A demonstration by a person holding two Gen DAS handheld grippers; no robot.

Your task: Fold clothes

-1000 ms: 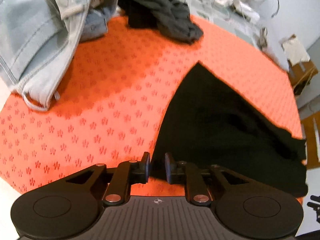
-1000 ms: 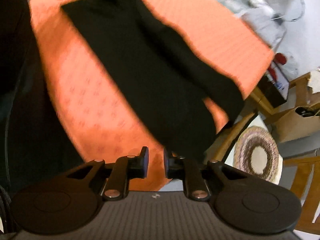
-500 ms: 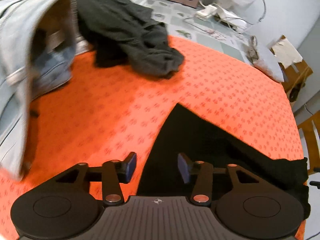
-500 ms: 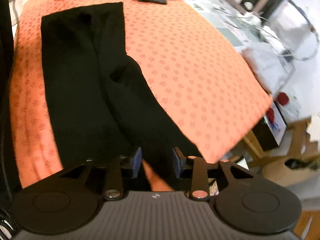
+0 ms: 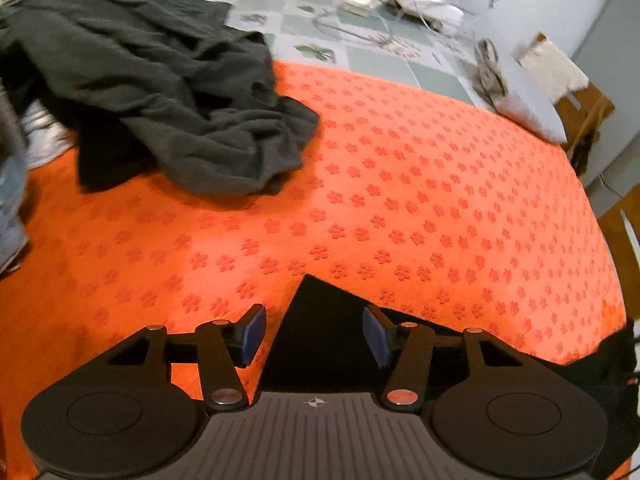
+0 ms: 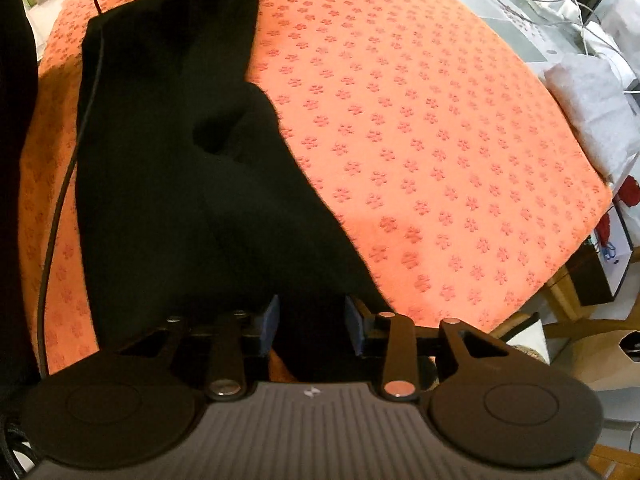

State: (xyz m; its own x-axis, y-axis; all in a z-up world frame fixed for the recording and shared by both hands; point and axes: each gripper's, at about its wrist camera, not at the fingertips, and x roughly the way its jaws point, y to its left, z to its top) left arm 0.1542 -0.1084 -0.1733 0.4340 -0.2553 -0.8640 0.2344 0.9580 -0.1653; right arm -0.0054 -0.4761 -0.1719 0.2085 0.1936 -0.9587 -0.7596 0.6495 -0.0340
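Lying long on the orange cloth, the black trousers run from 11 to 6 o'clock. Both grippers, left and right, are spread and empty; smooth the ripple before any fold.

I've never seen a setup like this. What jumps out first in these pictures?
The bright orange flower-patterned cloth covering the table, with black trousers spread flat along its near side. A crumpled dark grey garment is heaped at the far left. Both the left claw and right claw are open above the black fabric.
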